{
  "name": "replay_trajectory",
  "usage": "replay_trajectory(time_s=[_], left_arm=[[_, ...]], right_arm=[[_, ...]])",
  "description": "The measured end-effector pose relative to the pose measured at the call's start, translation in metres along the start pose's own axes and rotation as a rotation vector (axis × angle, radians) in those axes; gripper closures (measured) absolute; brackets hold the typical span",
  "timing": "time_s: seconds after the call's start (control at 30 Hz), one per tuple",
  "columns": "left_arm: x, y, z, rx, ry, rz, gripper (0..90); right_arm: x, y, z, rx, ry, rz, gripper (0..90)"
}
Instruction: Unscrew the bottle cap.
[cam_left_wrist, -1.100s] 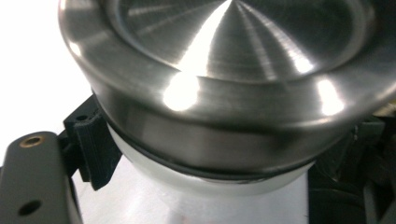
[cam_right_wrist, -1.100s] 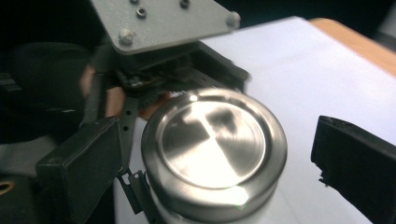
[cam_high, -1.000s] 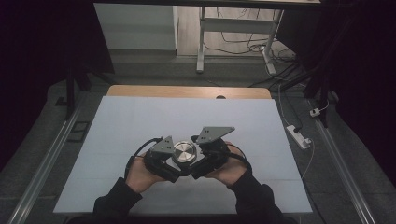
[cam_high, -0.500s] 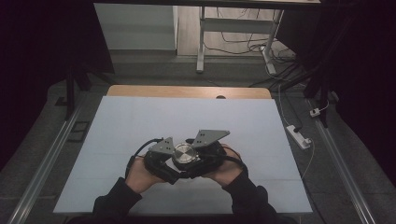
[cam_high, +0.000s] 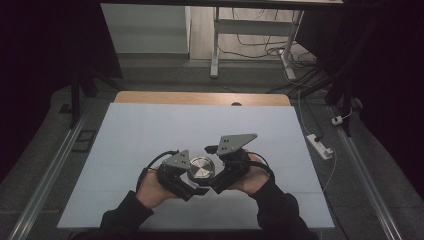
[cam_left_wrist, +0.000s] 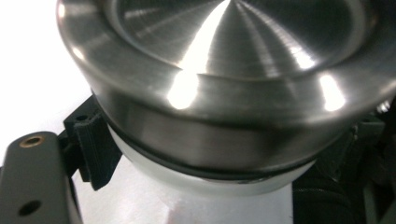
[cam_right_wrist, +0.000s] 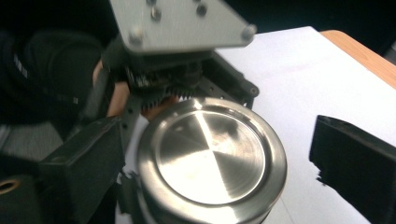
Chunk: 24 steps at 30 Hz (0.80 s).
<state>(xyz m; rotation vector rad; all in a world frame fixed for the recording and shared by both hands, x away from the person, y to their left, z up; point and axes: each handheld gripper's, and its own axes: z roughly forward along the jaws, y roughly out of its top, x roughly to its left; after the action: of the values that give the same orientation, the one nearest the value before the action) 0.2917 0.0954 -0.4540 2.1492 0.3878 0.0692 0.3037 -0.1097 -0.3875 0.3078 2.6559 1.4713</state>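
Near the table's (cam_high: 150, 125) front edge the left gripper (cam_high: 186, 176) pinches the jar (cam_left_wrist: 205, 186) while the right gripper (cam_high: 220, 172), jaws just spreading, straddles its steel lid (cam_right_wrist: 210, 156), probably re-gripping to keep unscrewing.

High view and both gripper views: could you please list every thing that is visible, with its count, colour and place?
Jar: one, white body with a silver metal lid, between the two grippers near the table's front.
Table: one, pale blue-white top with a wooden far edge.
Power strip: one, white, on the floor right of the table.
Cables: several, dark, on the floor beyond the table.
Left gripper: one, black, shut on the jar's body.
Right gripper: one, black, jaws just reopened, either side of the lid.
Hands: two, dark sleeves.
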Motion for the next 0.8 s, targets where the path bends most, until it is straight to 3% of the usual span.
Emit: replay_trajectory(time_s=[0.07,0.1,0.13,0.23,0.33,0.47,0.53,0.67,0.7,0.73,0.8], left_arm=[[0.002,0.000,-0.002,-0.003,0.056,-0.030,15.5],[0.002,0.000,-0.002,-0.003,0.056,-0.030,15.5],[0.003,-0.001,-0.003,0.000,0.073,-0.041,15.5],[0.004,-0.001,-0.003,0.000,0.084,-0.049,15.5],[0.002,-0.001,-0.002,0.000,0.086,-0.051,15.5],[0.004,-0.001,-0.003,0.012,0.078,-0.043,15.5],[0.004,-0.001,-0.004,0.007,0.055,-0.035,15.5],[0.002,0.000,-0.003,-0.004,0.012,-0.020,15.5],[0.002,0.000,-0.003,-0.004,0.012,-0.020,15.5],[0.002,0.000,-0.002,-0.004,-0.019,-0.007,15.5],[0.001,0.000,-0.001,-0.010,-0.038,-0.011,15.5]], right_arm=[[0.007,0.003,0.003,0.027,-0.070,0.011,2.5],[0.007,0.003,0.003,0.027,-0.070,0.011,2.5],[0.015,0.006,0.009,0.061,-0.152,0.006,4.4],[0.024,0.006,0.021,0.067,-0.263,0.014,7.9],[0.028,0.005,0.029,0.074,-0.326,0.008,16.4],[0.027,0.004,0.030,0.071,-0.323,0.014,17.3],[0.026,0.004,0.028,0.069,-0.290,-0.006,17.5],[0.017,0.001,0.021,0.044,-0.169,-0.017,17.6],[0.017,0.001,0.021,0.044,-0.169,-0.017,17.6],[0.010,-0.002,0.017,0.018,-0.091,-0.009,17.7],[0.004,-0.004,0.013,-0.006,-0.022,0.006,17.7]])
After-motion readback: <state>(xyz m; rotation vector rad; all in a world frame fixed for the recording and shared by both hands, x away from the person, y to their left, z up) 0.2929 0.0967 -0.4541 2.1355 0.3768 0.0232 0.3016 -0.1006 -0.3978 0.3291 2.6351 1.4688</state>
